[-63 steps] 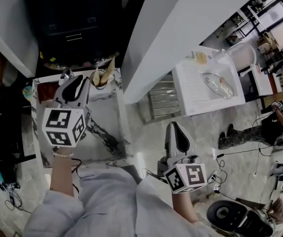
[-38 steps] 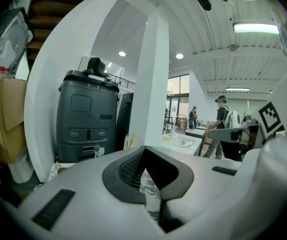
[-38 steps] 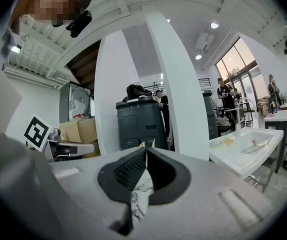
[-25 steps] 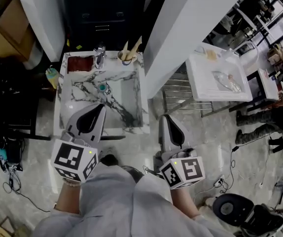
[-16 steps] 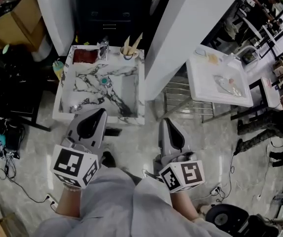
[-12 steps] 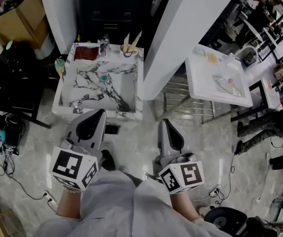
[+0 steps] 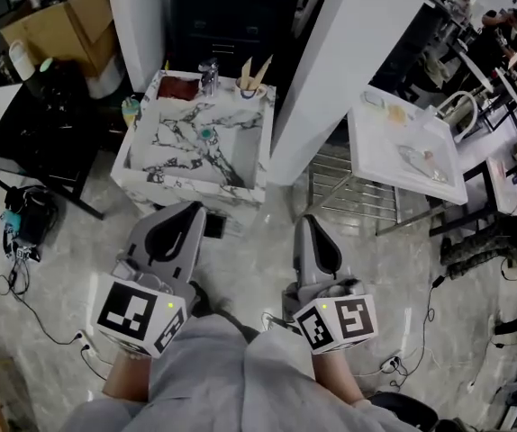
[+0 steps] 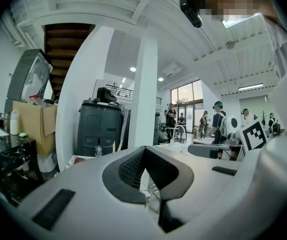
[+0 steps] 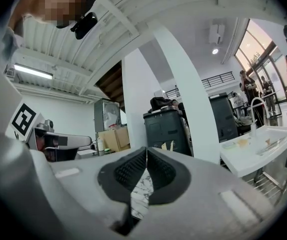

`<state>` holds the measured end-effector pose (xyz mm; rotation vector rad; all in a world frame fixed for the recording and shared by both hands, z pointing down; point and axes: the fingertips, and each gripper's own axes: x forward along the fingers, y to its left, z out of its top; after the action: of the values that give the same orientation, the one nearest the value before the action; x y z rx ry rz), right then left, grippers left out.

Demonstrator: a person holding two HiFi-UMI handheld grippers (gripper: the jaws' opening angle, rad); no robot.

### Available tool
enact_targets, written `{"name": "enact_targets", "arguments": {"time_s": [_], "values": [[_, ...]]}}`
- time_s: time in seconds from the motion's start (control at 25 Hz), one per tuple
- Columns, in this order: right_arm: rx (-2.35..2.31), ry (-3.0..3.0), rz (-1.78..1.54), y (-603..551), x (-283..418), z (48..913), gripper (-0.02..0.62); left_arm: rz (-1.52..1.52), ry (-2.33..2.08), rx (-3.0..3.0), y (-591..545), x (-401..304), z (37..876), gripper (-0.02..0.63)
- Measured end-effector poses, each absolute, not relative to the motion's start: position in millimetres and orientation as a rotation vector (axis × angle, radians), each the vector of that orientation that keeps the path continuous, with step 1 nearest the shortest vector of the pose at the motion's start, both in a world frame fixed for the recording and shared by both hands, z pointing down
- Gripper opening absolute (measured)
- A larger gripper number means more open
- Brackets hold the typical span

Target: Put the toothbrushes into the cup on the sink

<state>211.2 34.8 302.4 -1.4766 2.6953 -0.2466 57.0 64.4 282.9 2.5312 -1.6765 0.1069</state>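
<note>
1. The sink [image 7: 182, 187] is the largest thing in front of me: a marble basin that stands well ahead of both grippers, with bare floor between us.
2. The left gripper [image 7: 189, 212] hangs low over the floor, short of the sink's front edge. In its own view the jaws are pressed together at the tips with nothing between them, so it carries nothing.
3. The right gripper [image 7: 308, 221] sits level with the left one and a little apart from it, pointing at the floor beside the sink. Its jaws are also closed tip to tip and hold nothing (only a sliver of marble shows through the gap behind the pads).
4. The cup [image 7: 250, 89] stands on the sink's back right corner, just beside the tap.
5. The toothbrushes [image 7: 257, 68] are upright in that cup, their pale ends fanned above its rim. I can't count them from here.
6. My read is that the placing step is done, and I see no loose brush on the rim or in the basin. The next move calls for little: I would hold both grippers clear of the sink and confirm that nothing is left to pick up.
</note>
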Motion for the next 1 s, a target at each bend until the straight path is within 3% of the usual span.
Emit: {"name": "enact_targets", "arguments": {"time_s": [1.0], "values": [[-1.43,2.712,-0.133,37.5,134.3,265.2,-0.002,0.052,-1.592,2.593,63.4,3.9,262.4,0.005]]}}
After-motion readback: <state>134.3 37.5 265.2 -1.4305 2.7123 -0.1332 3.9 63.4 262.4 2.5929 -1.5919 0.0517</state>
